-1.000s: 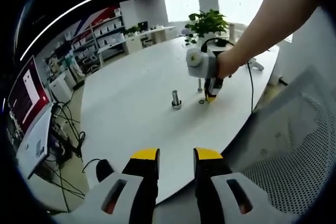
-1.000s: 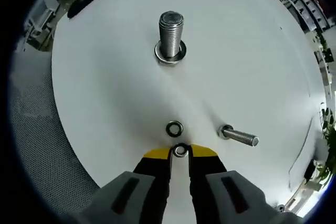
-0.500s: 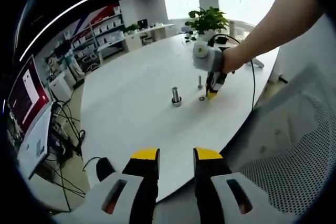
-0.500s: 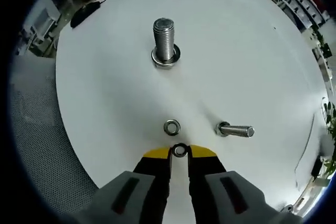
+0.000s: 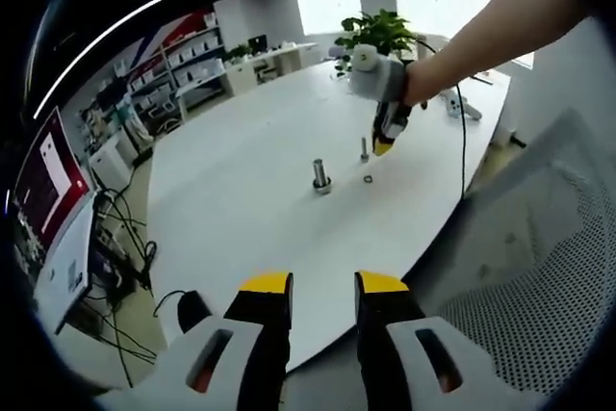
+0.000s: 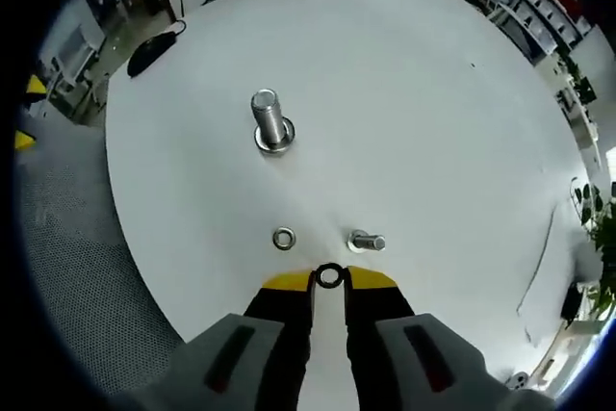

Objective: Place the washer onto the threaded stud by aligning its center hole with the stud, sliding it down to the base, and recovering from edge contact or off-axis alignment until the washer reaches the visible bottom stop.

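My right gripper [image 6: 329, 278] is shut on a small dark washer [image 6: 329, 276], held between its yellow tips well above the white table [image 6: 433, 103]. Below it a thick threaded stud [image 6: 270, 122] stands upright with a washer at its base. A thinner stud [image 6: 366, 242] stands nearer, and a loose washer [image 6: 283, 238] lies beside it. In the left gripper view the right gripper [image 5: 383, 144] hangs above the thin stud [image 5: 365, 149], with the thick stud [image 5: 320, 176] and the loose washer [image 5: 367, 179] close by. My left gripper [image 5: 322, 286] is open with nothing in it, near the table edge.
A person's arm [image 5: 481, 31] reaches in from the upper right. A cable [image 5: 461, 141] trails over the table's right side and a potted plant [image 5: 377, 34] stands at the far end. A mesh chair [image 5: 539, 267] stands at the right, a dark mouse [image 6: 152, 53] near the table rim.
My right gripper has risen with the washer, so the studs and the loose washer look smaller and farther below. The left gripper has stayed put.
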